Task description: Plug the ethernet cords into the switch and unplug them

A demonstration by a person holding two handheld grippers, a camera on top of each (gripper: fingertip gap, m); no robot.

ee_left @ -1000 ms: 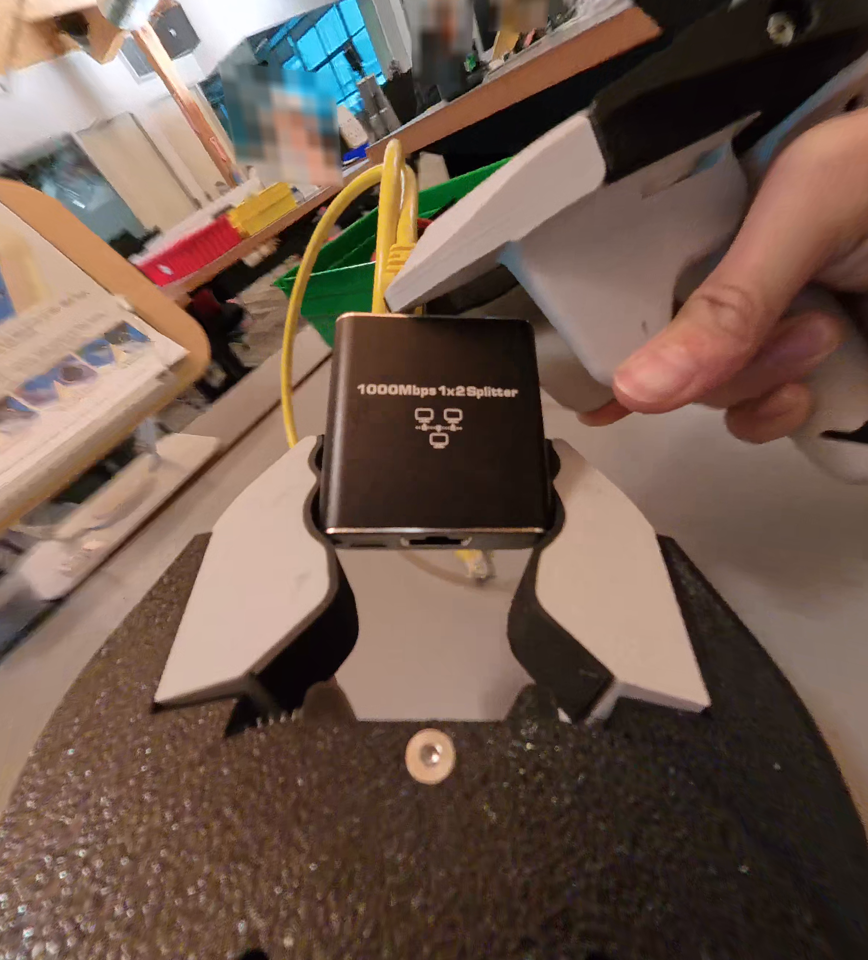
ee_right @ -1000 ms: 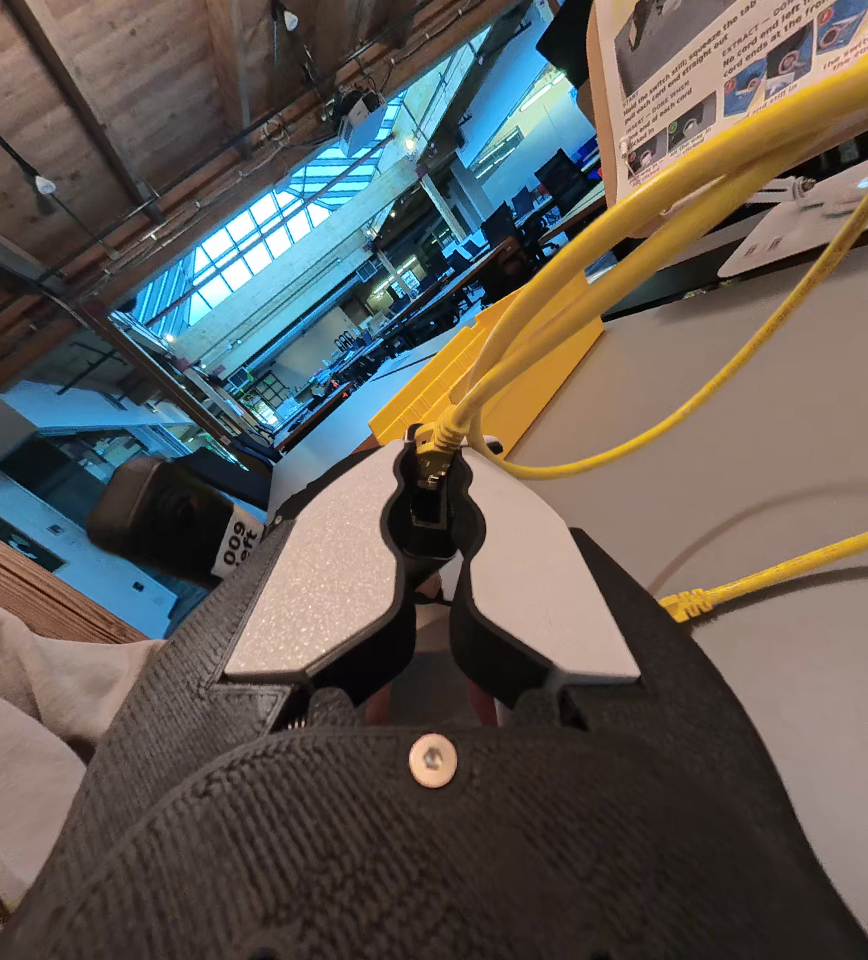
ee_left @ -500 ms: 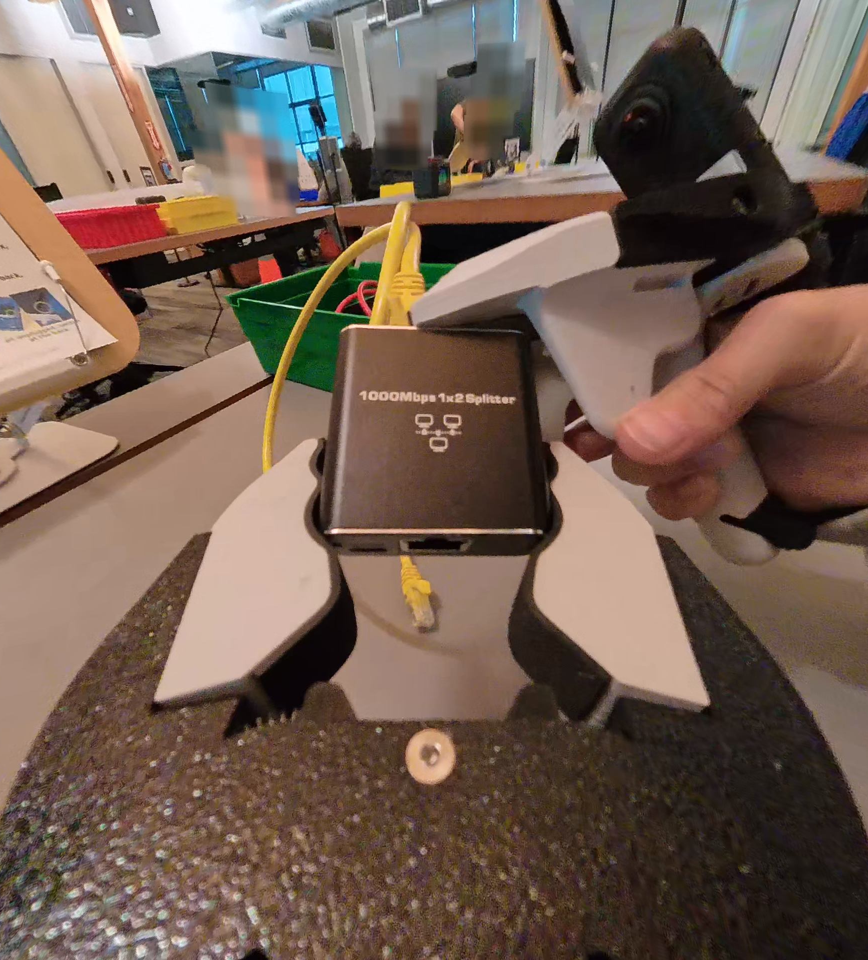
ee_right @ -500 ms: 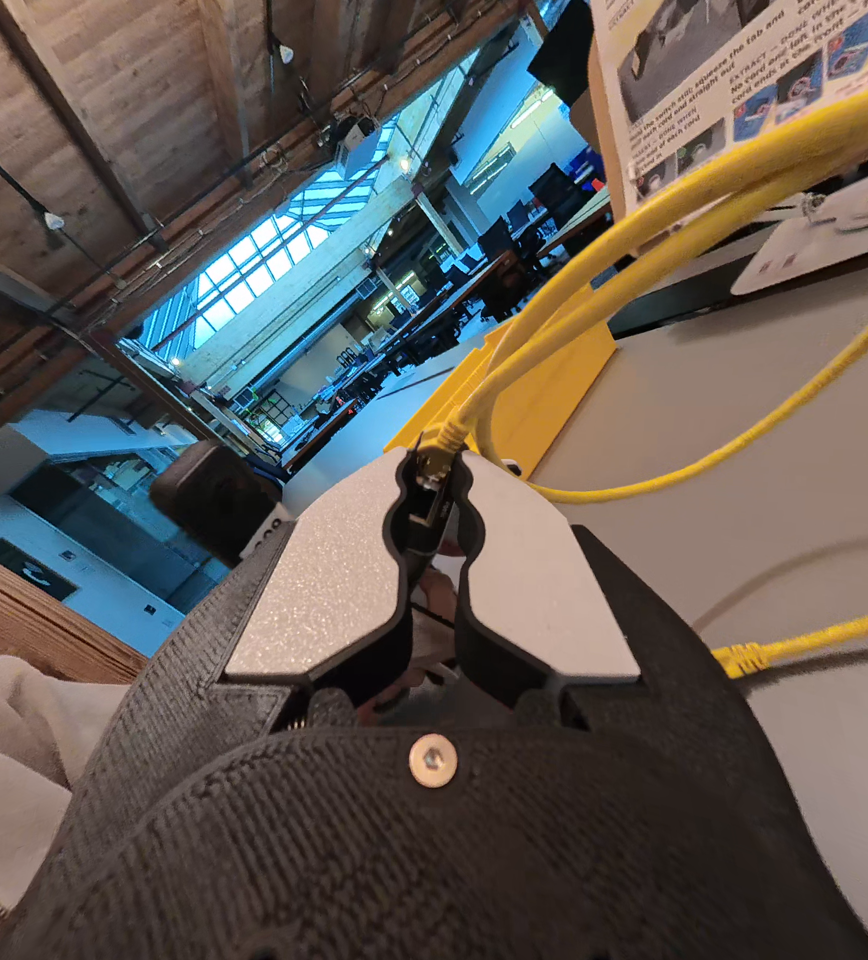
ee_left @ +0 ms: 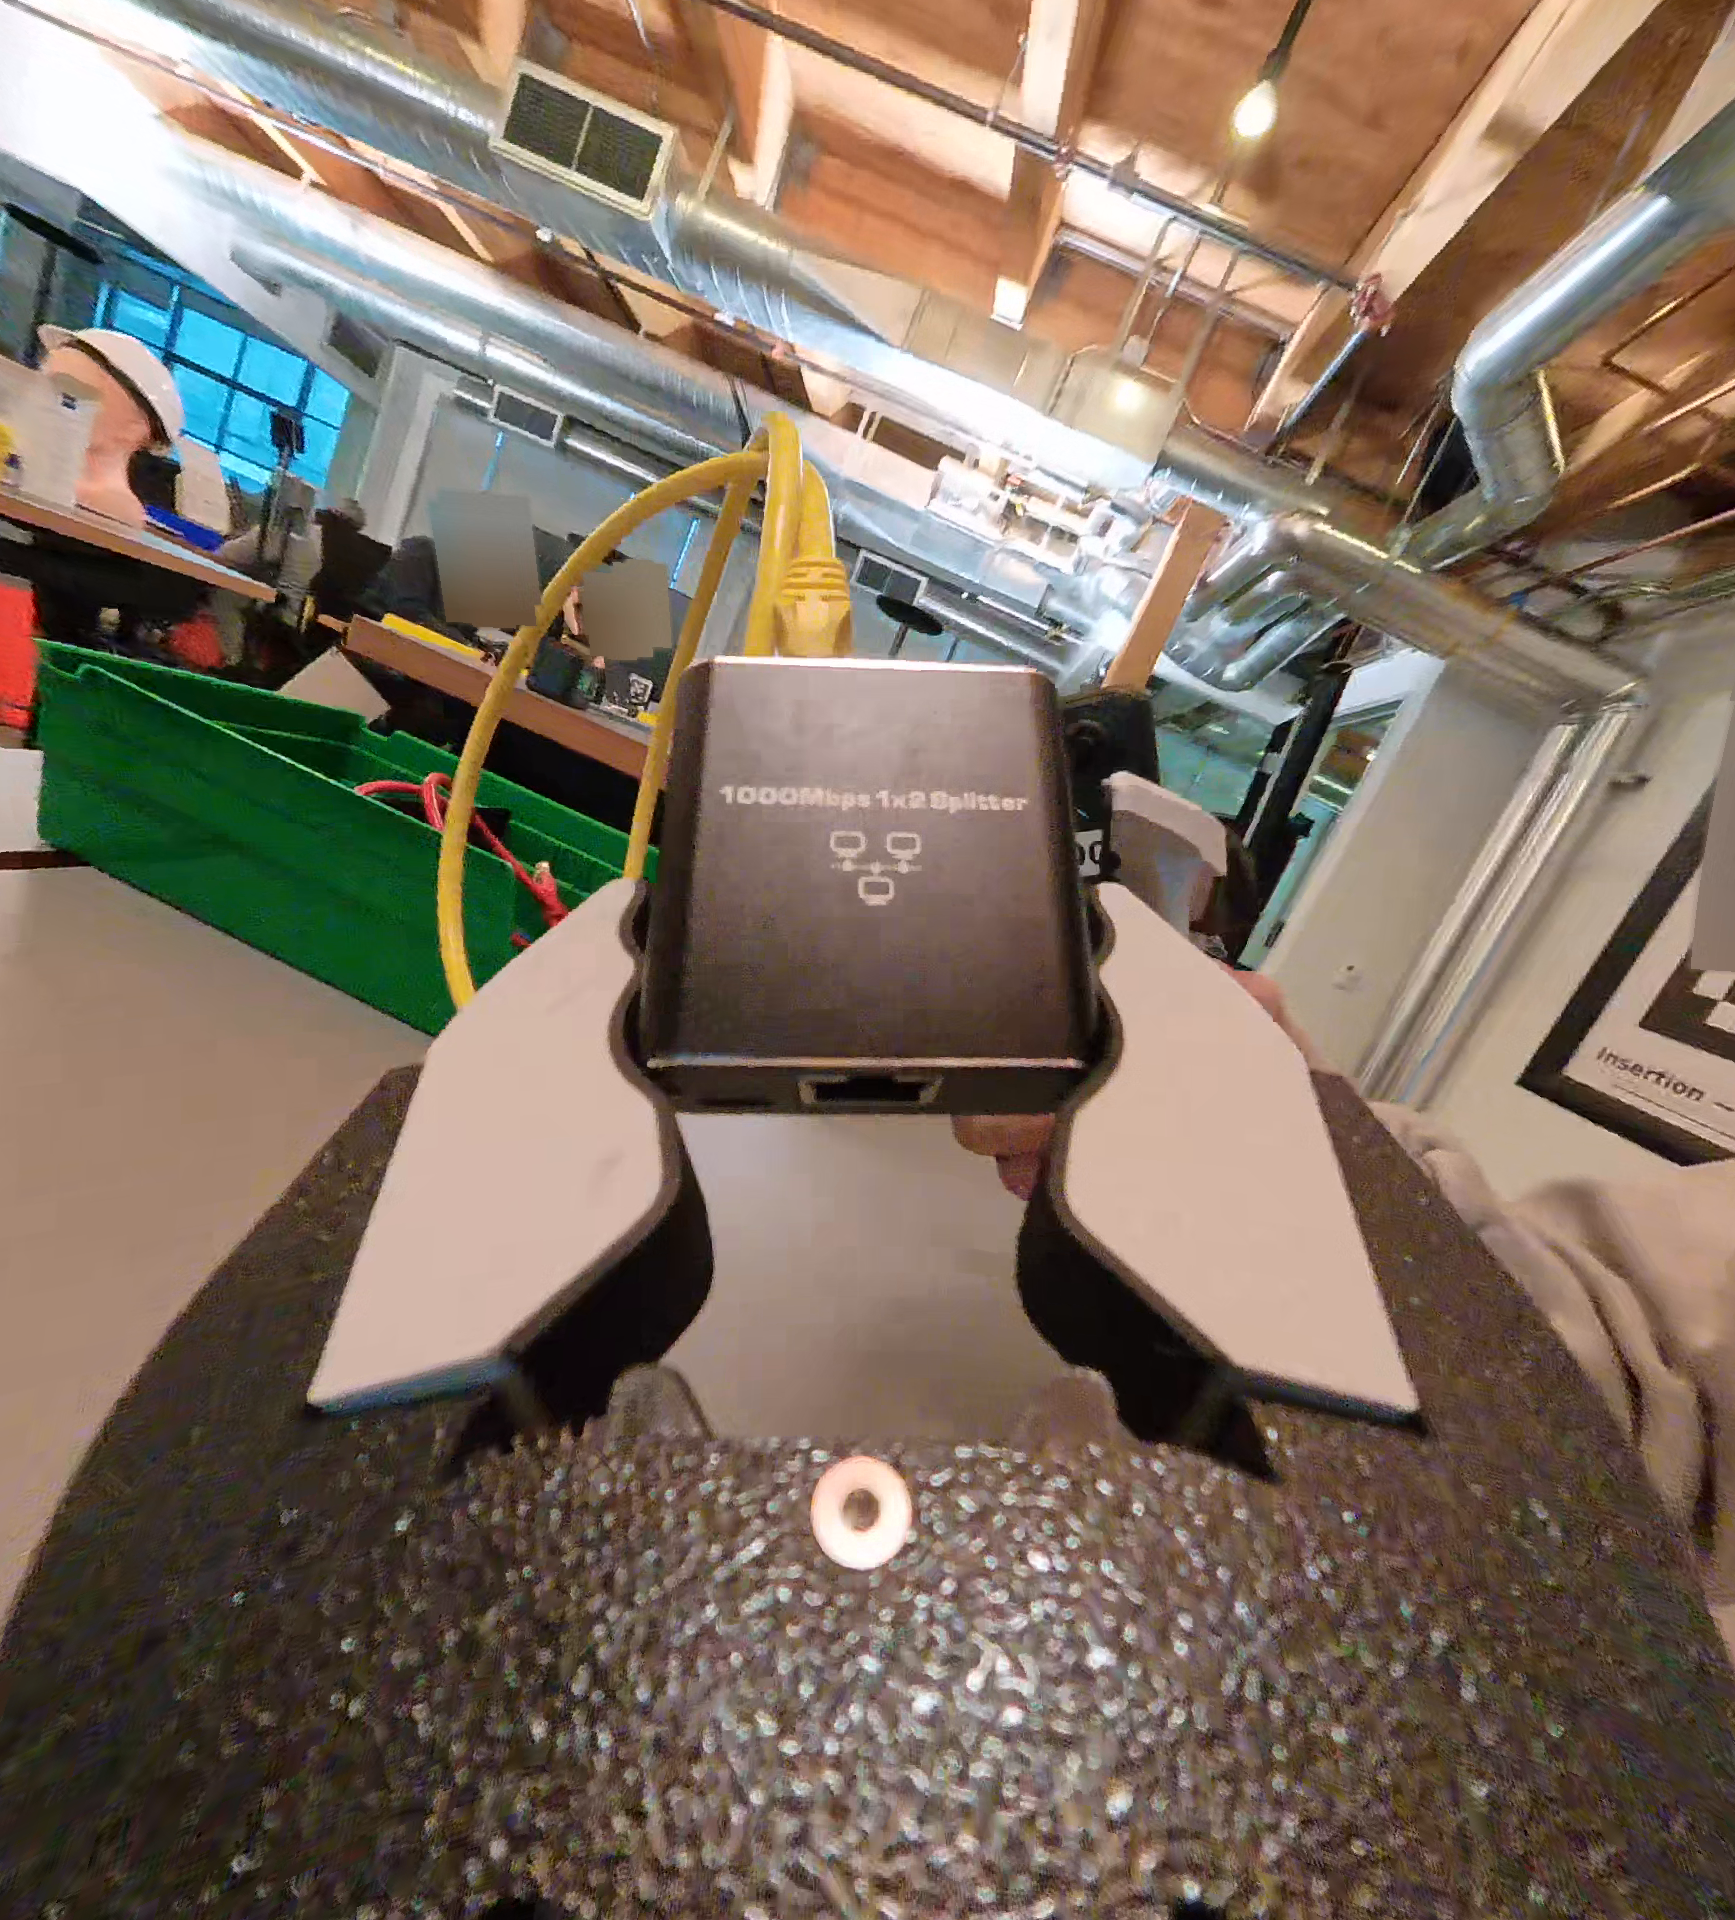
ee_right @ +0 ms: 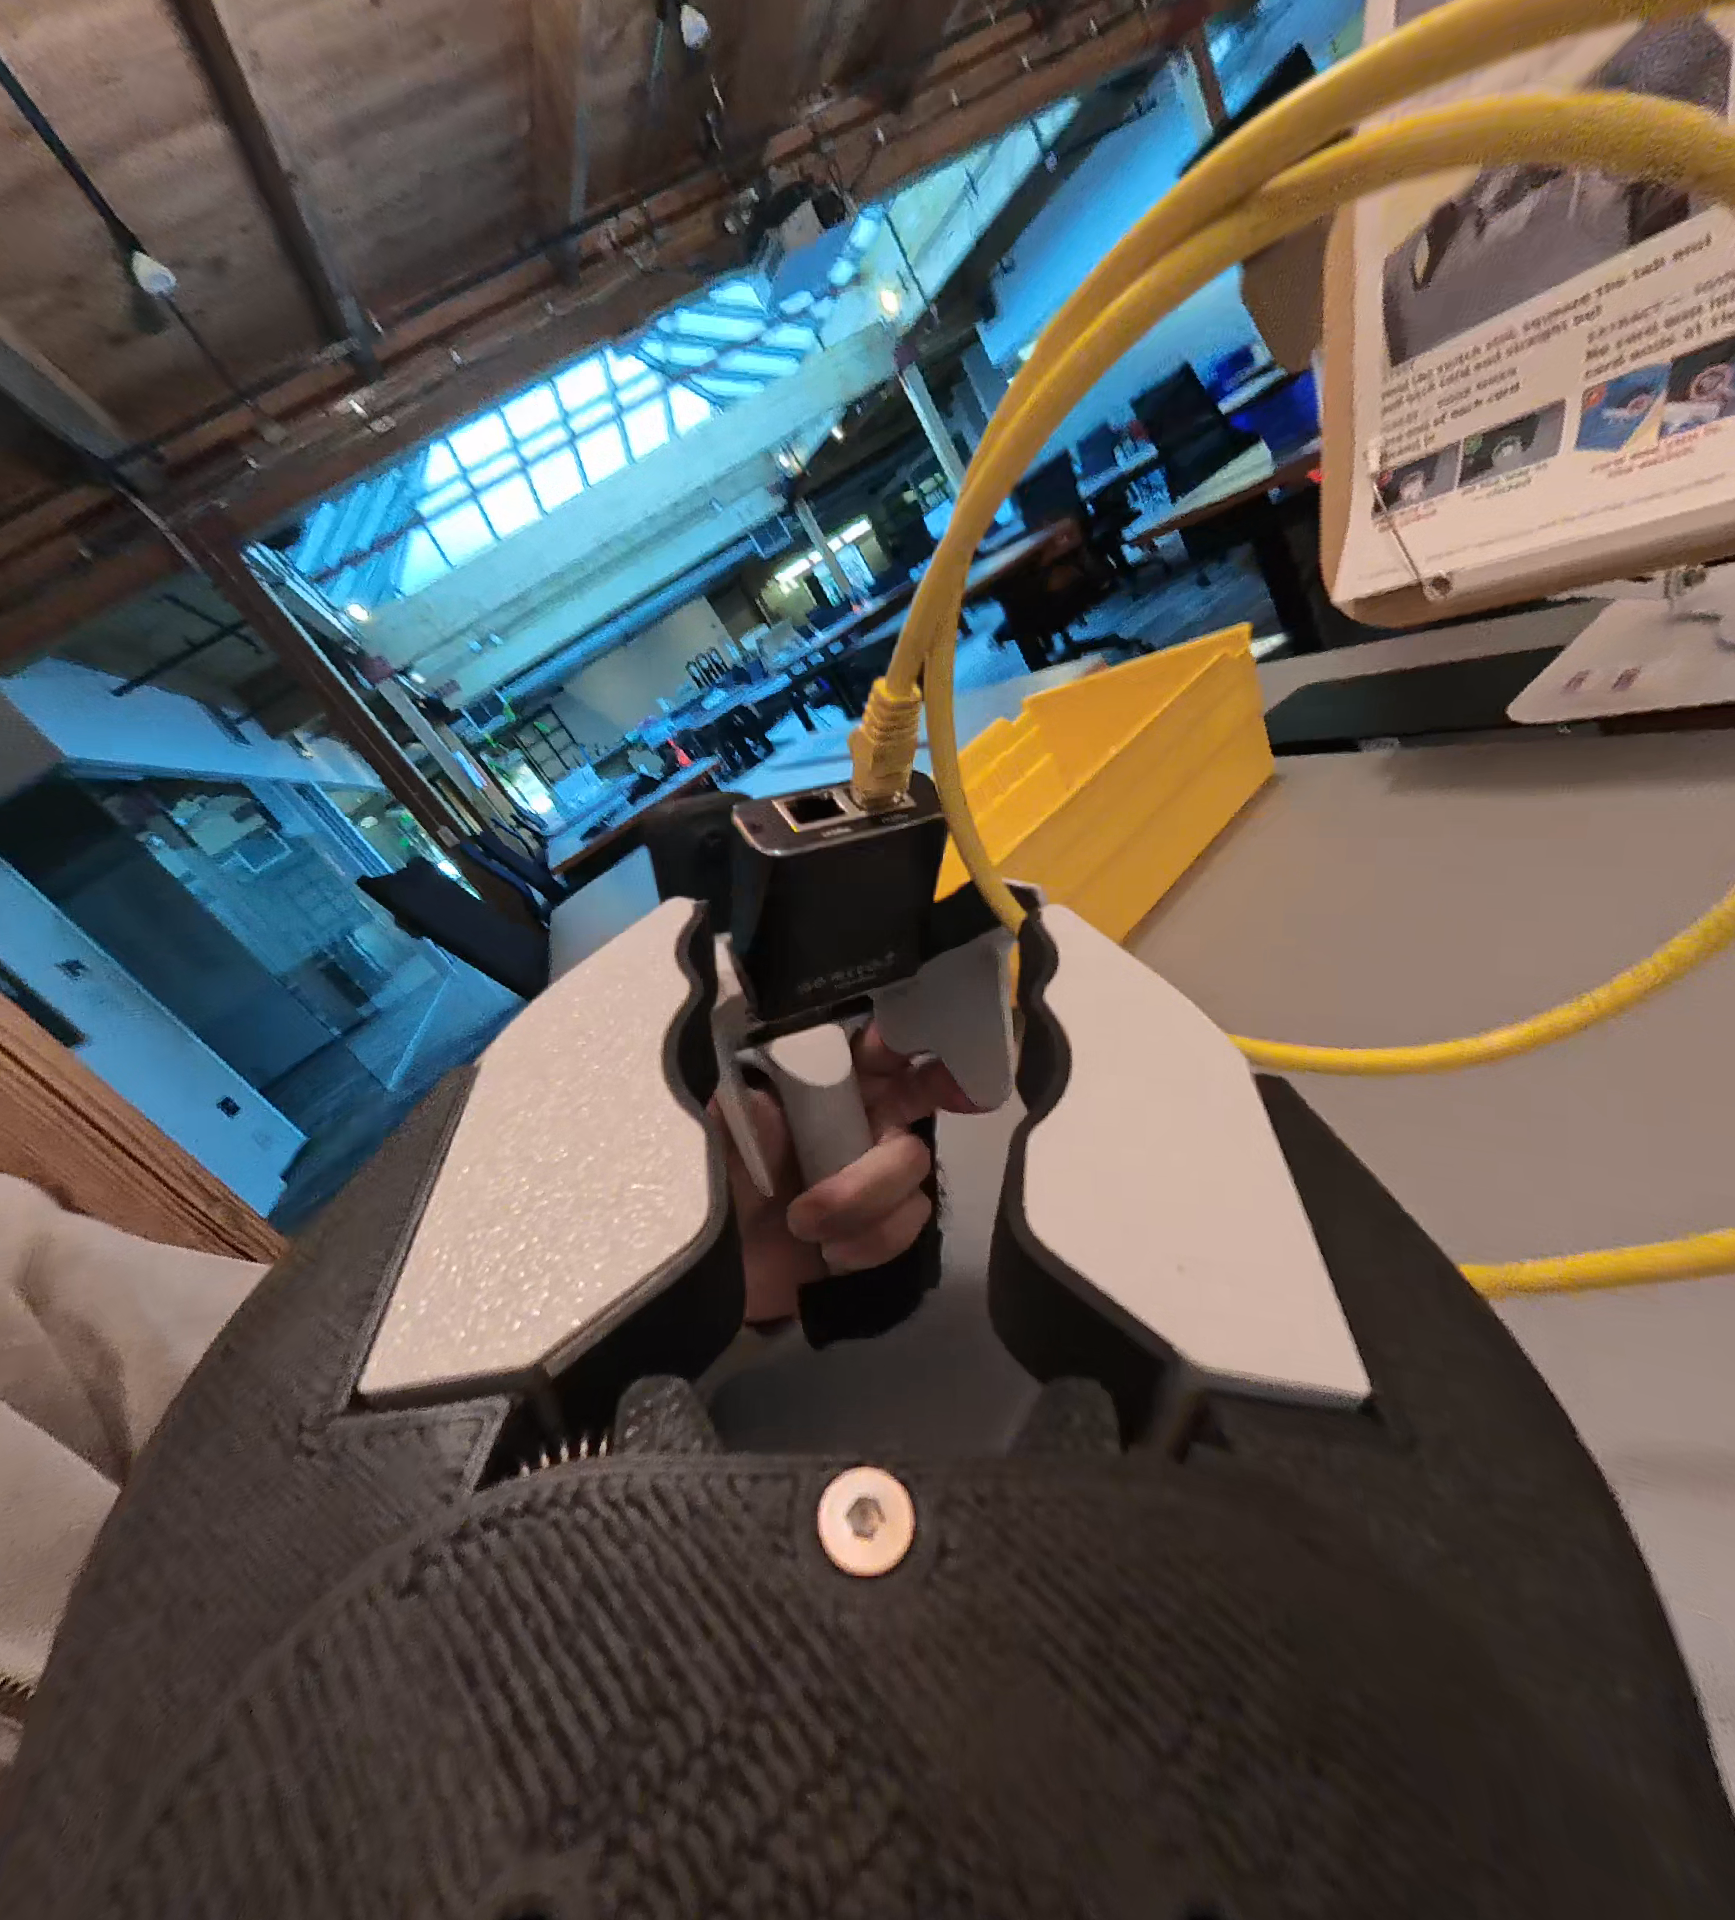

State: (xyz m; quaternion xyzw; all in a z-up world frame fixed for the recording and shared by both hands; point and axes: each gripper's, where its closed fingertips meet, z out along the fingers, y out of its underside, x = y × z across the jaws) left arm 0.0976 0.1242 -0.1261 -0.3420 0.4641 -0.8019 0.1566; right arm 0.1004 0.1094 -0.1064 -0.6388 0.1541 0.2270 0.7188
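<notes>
My left gripper (ee_left: pixel 868 909) is shut on the black switch (ee_left: pixel 863 883) and holds it tilted up above the table. One yellow ethernet plug (ee_left: pixel 809 613) sits in a far-end port; the near port (ee_left: pixel 868 1091) is empty. In the right wrist view the switch (ee_right: pixel 842 904) stands upright in the left gripper's fingers (ee_right: pixel 956 1029), with the plug (ee_right: pixel 884 748) in one top port and the other port (ee_right: pixel 813 807) empty. My right gripper (ee_right: pixel 865 925) is open and empty, a short way back from the switch. The yellow cord (ee_right: pixel 1050 416) loops up and right, passing close by its right fingertip.
A green bin (ee_left: pixel 250 821) with a red cord (ee_left: pixel 468 821) stands at the back left of the grey table (ee_left: pixel 115 1143). A yellow bin (ee_right: pixel 1123 769) and an instruction board (ee_right: pixel 1590 312) are beyond the switch. Another stretch of yellow cord (ee_right: pixel 1621 1262) lies on the table at right. Left and right tips are no more than a few centimetres apart.
My right gripper has let go of the yellow plug, opened and drawn back. The plug stays in the switch. My left gripper has tilted the switch upward.
</notes>
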